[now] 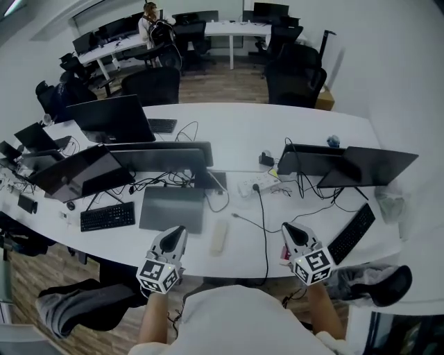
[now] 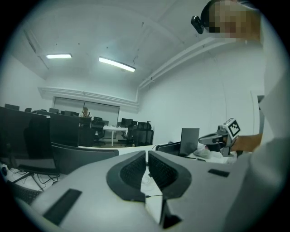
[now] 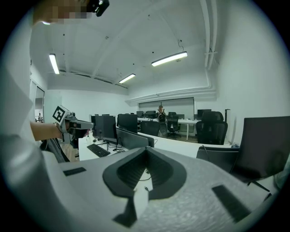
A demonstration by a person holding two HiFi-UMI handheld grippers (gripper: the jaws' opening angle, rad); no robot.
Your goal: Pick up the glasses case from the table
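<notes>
Mostly white, black and grey
The table (image 1: 236,132) is white; the glasses case (image 1: 219,236) cream; the left gripper (image 1: 179,229) and right gripper (image 1: 287,227) pale grey — their cubes (image 1: 158,274) bear black-and-white squares; monitors (image 1: 111,118), keyboard (image 1: 107,216) and chairs (image 1: 151,84) are black; the laptop (image 1: 171,209) is grey; the floor (image 1: 229,80) is brown wood.

Open-plan office. The long white curved desk (image 1: 229,132) is set out as several workstations side by side. It carries black flat monitors (image 1: 111,116), black keyboards (image 1: 107,216), a white power strip (image 1: 255,186) and loose black cables (image 1: 264,229), with black high-backed office chairs (image 1: 295,76) on its far side over a brown wood-look floor (image 1: 222,84). Further rows of white desks (image 1: 239,28) with more screens stand at the back, a person (image 1: 148,19) seated at one; long fluorescent ceiling strips (image 2: 117,64) and plain white walls (image 3: 235,68) show in both gripper views.
</notes>
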